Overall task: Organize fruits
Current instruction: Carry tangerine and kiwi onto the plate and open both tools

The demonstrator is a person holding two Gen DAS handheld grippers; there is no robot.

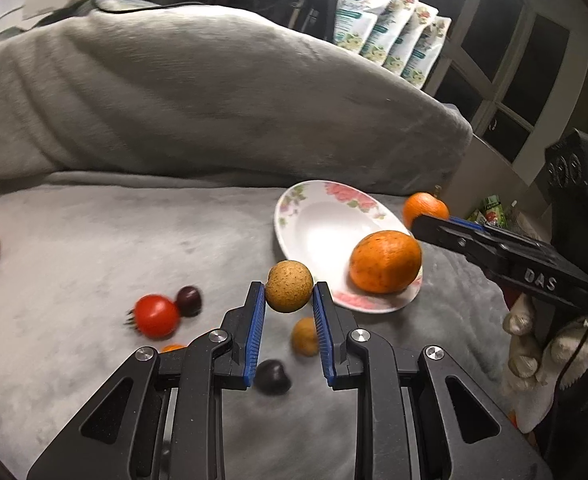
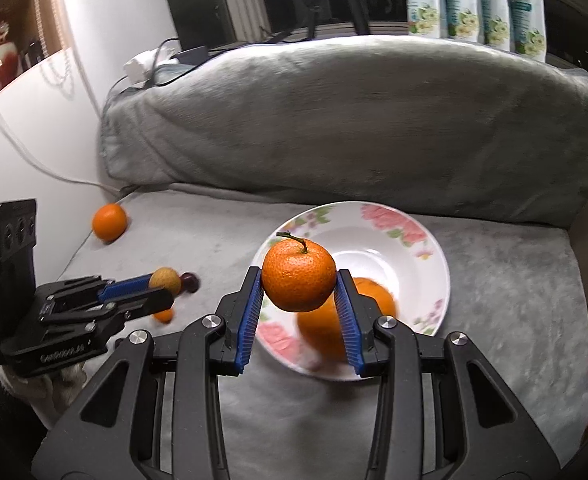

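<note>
We see a white plate [image 2: 434, 276] with pink roses and green leaves round its rim, on a plain grey blanket [image 2: 494, 320]. The mandarin [image 2: 299, 280] is bright orange with a green stem — the longan [image 1: 289, 286] speckled tan. Both grippers are black with blue pads [image 1: 256, 320]. Near the blanket's left edge lie a red tomato [image 1: 157, 316] and a dark purple grape [image 1: 189, 300].

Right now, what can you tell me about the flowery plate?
The round white ceramic plate with pink flowers and green leaves on its rim looks shallow and glossy. It sits flat on the soft grey blanket. One round orange fruit lies inside near the front edge. The rest of its white middle is bare.
</note>
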